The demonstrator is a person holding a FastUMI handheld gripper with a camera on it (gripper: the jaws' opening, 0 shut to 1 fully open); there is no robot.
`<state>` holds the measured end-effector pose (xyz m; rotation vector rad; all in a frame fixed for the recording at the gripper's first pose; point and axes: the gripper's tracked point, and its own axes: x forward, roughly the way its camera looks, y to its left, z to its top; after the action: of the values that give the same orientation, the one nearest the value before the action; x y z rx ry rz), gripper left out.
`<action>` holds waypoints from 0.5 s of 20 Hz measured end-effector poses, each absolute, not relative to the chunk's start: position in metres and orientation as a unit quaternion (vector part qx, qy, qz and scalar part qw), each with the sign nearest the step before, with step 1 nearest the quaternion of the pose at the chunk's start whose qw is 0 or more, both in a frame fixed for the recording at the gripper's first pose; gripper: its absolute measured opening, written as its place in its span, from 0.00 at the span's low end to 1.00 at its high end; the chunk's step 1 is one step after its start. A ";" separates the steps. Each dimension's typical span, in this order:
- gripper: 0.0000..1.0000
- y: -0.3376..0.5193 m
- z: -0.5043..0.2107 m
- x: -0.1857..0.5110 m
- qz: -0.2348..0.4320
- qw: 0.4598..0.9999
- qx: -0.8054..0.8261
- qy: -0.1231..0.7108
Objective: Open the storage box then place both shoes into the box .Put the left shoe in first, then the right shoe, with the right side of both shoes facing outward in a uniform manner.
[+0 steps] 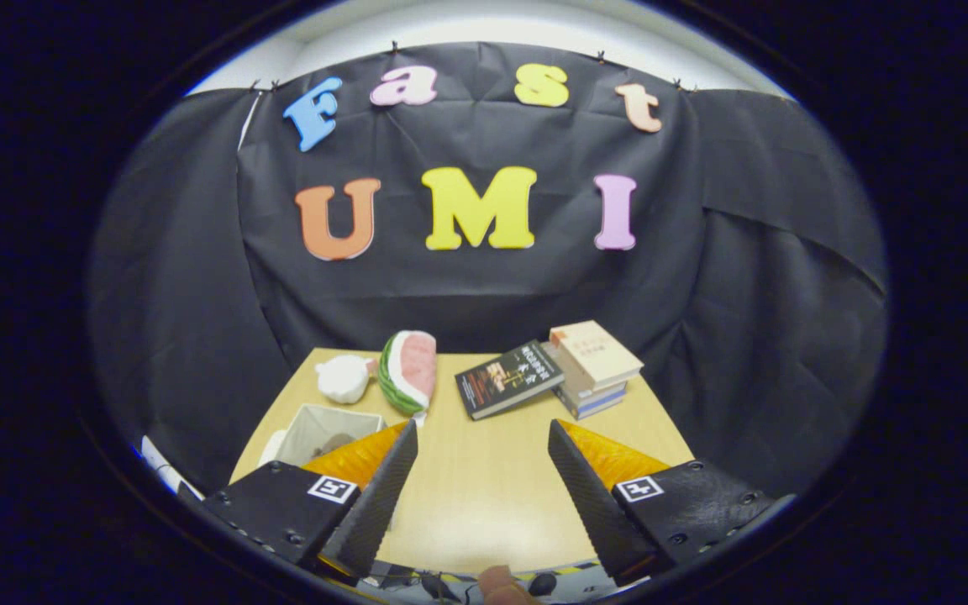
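Gripper [482, 479] fingers stand apart, holding nothing; storage box [328, 430] sits open (contents unclear), shoe placement apparently outstanding.

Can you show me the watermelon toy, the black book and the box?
Watermelon toy [410, 368]: gripper view, on its pink flesh.
Black book [507, 378]: gripper view, on its front cover.
Box [316, 427]: gripper view, on its pale inner wall, beyond one finger of the open tongs [482, 470].

Watermelon slice toy [409, 370] beside white plush [344, 377] — dark book [507, 379] against book stack [595, 367].
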<state>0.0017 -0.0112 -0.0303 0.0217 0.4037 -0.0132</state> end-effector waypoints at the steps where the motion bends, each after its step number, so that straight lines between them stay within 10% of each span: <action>1: 0.96 -0.013 -0.018 -0.001 -0.006 0.984 0.014 0.176; 10: 0.96 0.019 0.035 -0.014 0.033 0.998 0.012 0.060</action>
<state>-0.0140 0.0185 0.0348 0.0248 0.1210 0.0660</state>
